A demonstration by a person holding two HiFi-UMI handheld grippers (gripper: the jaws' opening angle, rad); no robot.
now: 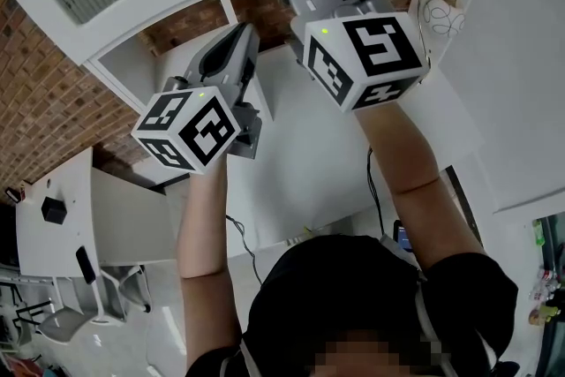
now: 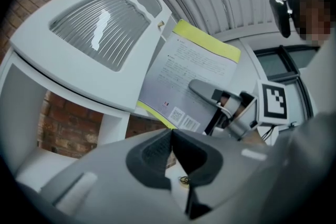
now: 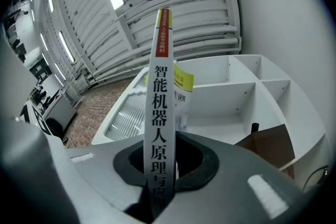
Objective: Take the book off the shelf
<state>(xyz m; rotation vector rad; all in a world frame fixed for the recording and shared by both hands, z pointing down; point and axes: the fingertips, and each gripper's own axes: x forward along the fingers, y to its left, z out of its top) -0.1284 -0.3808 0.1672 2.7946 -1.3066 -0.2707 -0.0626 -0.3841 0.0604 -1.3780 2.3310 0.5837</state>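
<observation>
Closest in, my right fingers (image 3: 197, 165) are clamped on the lower spine of the book (image 3: 163, 97), which stands upright above them, with the white shelf (image 3: 247, 86) beyond. One lower shelf compartment, right of these fingers, holds a brown board (image 3: 270, 144). My left fingers (image 2: 149, 157) are pressed together on nothing, and the book sits up beyond them.
</observation>
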